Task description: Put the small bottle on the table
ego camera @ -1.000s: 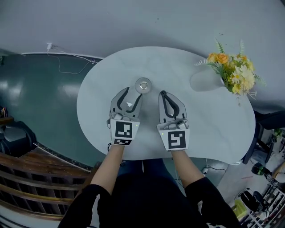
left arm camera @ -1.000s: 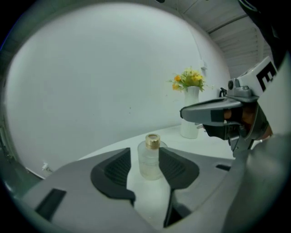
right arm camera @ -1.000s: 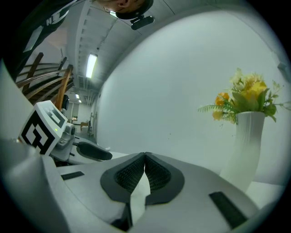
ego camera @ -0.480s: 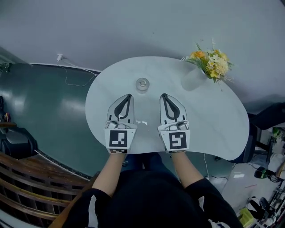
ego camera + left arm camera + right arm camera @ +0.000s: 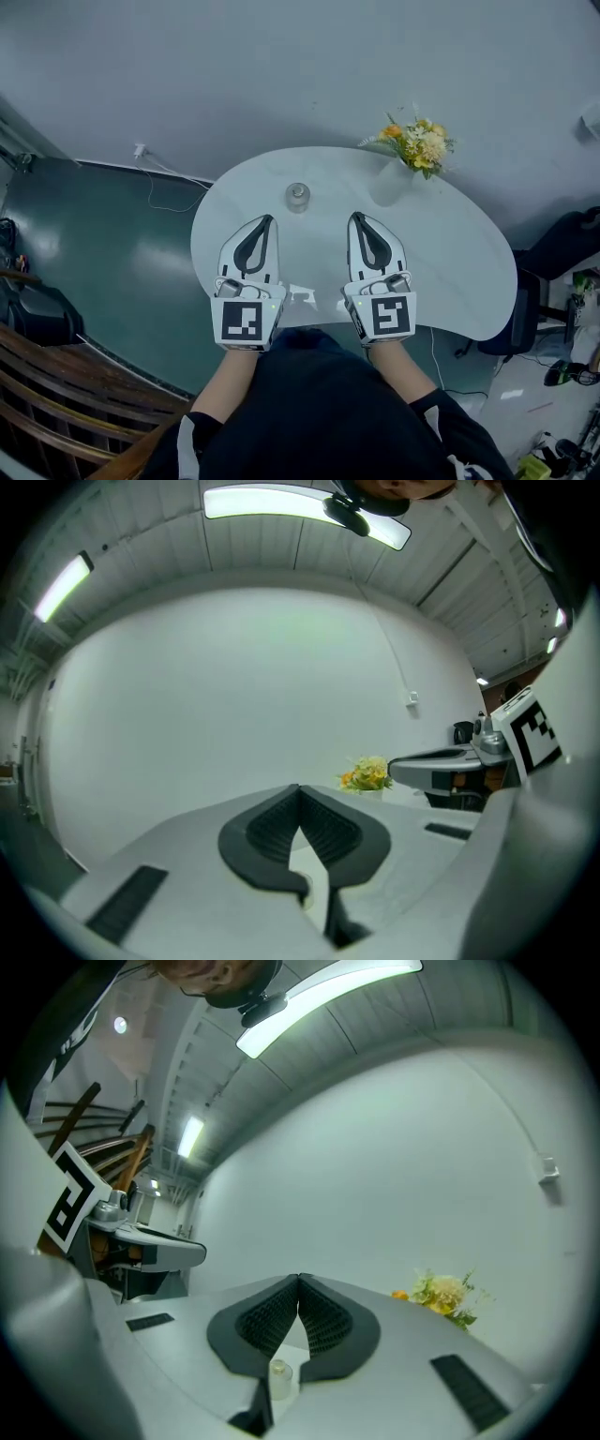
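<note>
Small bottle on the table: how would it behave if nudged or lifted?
The small bottle looks clear and rigid, probably light and slippery. Standing upright on the smooth table, it would likely slide under a low push; pushed high, it might tip and roll.

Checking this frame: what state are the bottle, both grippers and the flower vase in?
small bottle: upright on the table, free of both grippers.
left gripper: fingers shut, empty.
right gripper: fingers shut, empty.
flower vase: upright near the table's far edge.
</note>
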Motion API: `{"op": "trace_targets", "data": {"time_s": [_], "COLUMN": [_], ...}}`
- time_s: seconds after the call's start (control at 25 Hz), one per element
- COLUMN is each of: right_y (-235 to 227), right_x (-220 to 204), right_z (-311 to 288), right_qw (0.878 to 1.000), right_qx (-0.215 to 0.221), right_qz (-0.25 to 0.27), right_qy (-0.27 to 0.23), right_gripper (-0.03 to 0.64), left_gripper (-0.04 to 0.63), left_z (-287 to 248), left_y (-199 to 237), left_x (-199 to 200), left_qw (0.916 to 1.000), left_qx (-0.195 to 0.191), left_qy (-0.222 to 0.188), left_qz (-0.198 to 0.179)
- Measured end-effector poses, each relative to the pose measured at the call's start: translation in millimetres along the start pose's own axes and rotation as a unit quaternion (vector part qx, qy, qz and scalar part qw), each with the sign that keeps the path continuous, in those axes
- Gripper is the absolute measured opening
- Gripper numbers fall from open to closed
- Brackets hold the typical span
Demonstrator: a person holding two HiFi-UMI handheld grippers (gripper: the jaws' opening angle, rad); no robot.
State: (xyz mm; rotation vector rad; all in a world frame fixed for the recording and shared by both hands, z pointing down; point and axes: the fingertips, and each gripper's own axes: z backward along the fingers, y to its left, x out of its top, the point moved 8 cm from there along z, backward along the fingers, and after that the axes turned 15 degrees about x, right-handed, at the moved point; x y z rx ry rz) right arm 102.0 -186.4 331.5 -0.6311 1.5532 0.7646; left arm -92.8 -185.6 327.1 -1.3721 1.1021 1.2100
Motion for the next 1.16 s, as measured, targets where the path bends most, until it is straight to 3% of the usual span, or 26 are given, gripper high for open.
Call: {"op": "trace_targets", "data": {"time_s": [0.28, 0.48, 0.8, 1.16], "right_y": [0, 2, 0, -3], "right_x": [12, 9, 11, 13], "right_z": [16, 19, 17, 14], "right_qw": [0.999, 1.0, 0.999, 1.0], "right_qx": [-0.01, -0.015, -0.009, -0.021], "right_qz": [0.017, 0.008, 0.021, 0.012], "right_qy": [-0.034, -0.01, -0.025, -0.006], "right_gripper": [0.023, 0.023, 0.023, 0.023], "left_gripper": [0.007, 0.006, 0.006, 0.008], "left_z": [17, 15, 14, 10], "left_y": [-4, -5, -6, -5], "left_x": [8, 8, 8, 4], "left_qw": [0.9999, 1.0, 1.0, 1.0], "left_qx": [0.006, 0.003, 0.004, 0.005], "left_qy": [-0.001, 0.0, -0.001, 0.006], "left_qz": [0.008, 0.003, 0.002, -0.001]}}
